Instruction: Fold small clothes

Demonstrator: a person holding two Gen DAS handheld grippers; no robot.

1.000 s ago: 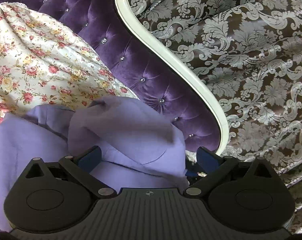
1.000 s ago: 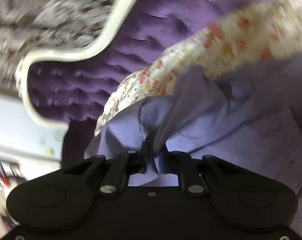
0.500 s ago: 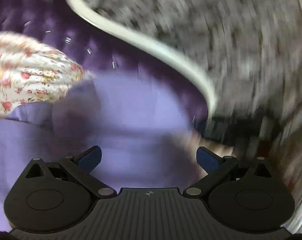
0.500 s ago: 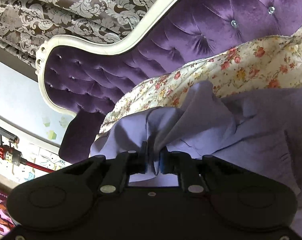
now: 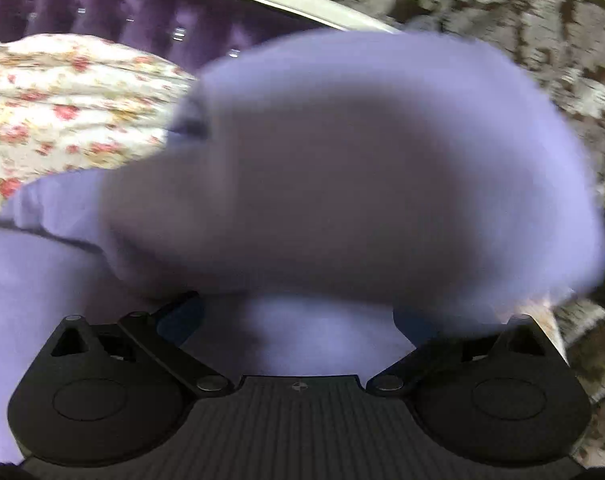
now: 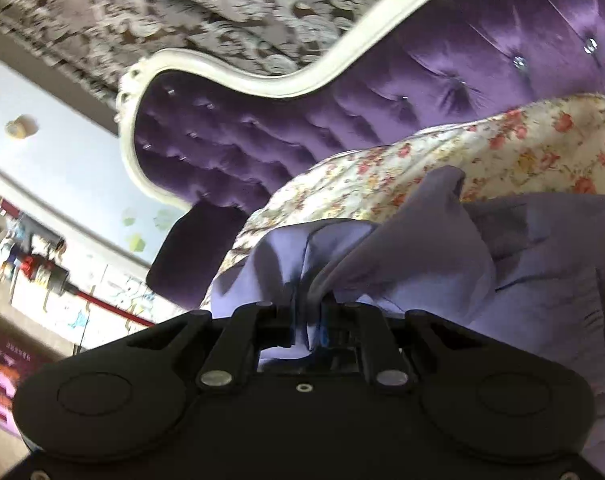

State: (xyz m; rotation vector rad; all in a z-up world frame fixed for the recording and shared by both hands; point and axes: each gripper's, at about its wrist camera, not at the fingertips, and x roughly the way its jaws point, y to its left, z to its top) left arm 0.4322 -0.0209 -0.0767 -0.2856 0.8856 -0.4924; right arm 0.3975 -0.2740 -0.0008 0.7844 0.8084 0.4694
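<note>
Lavender cloth — a small garment (image 5: 342, 184) — fills most of the left wrist view as a blurred, rounded mound just ahead of the left gripper (image 5: 298, 320), spilling over the space between its two blue-padded fingers (image 5: 180, 322); those fingers stand spread wide apart, with fabric lying loose between them and neither pad pressing on it. In the right wrist view the same garment (image 6: 442, 264) bunches up into a ridge that runs straight into the right gripper (image 6: 308, 320), whose jaws are pressed nearly together and pinch a gathered fold of the cloth, the fabric fanning out above and to the right of the pinch. The garment lies on a floral bedspread (image 6: 502, 152), cream with red and yellow roses, which shows beyond the cloth in both views. Behind the bedspread rises a tufted purple headboard (image 6: 342, 120) with a curved cream frame (image 6: 262, 84), and past that hangs a brown curtain with pale damask scrolls (image 5: 522, 20). Both grippers point downward at a slant toward the bed — the right one tilted so the headboard leans across its view.
</note>
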